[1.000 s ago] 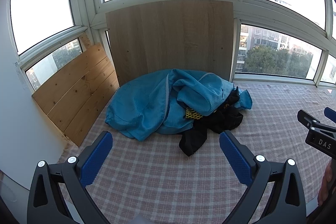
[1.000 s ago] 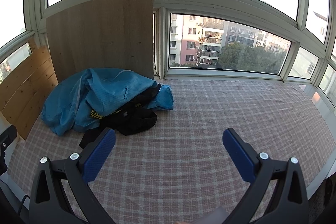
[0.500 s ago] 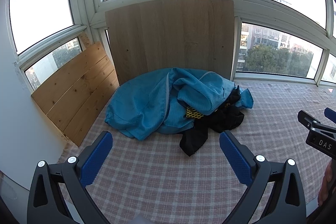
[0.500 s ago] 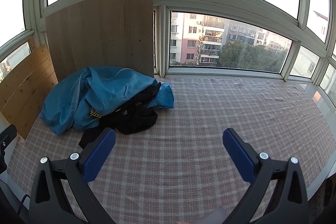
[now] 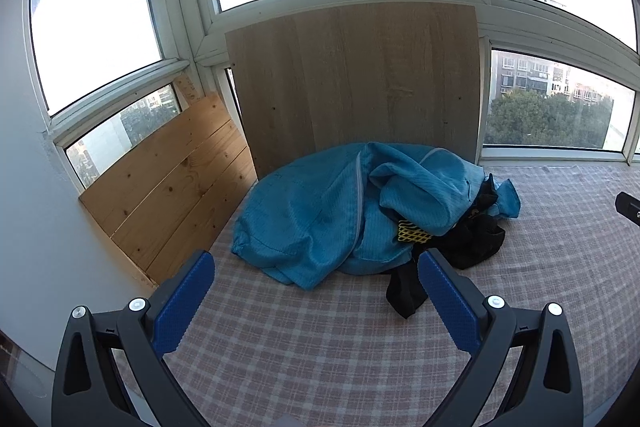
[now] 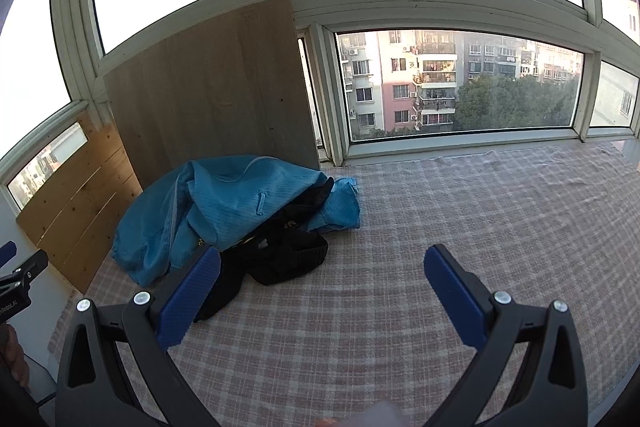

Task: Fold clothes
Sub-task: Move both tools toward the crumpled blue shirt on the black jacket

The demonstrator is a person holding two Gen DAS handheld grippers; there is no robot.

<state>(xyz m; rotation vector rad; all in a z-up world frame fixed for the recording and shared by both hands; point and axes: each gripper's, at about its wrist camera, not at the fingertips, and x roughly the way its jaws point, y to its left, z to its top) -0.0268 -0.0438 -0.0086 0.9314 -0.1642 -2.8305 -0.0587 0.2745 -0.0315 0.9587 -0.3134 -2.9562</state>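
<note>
A crumpled blue jacket [image 5: 340, 211] [image 6: 224, 211] lies heaped at the back left of the checked cloth [image 5: 320, 355], against the wooden boards. A black garment [image 5: 476, 247] [image 6: 280, 255] sticks out from under its right side, with a yellow mesh patch [image 5: 414, 233] showing between them. My left gripper [image 5: 316, 271] hovers open just in front of the heap, nothing between its blue pads. My right gripper [image 6: 322, 267] is open too, its left pad [image 6: 192, 291] near the black garment. Part of each gripper shows at the edge of the other's view.
A tall pale wooden board [image 5: 356, 83] leans against the window behind the heap, and a slatted pine board [image 5: 168, 187] stands at the left. The checked cloth [image 6: 480, 227] stretches bare to the right. Window frames [image 6: 460, 139] bound the far edge.
Both grippers have moved closer to the heap of clothes, so it appears larger and nearer the pads. Both stay open and the clothes have not moved.
</note>
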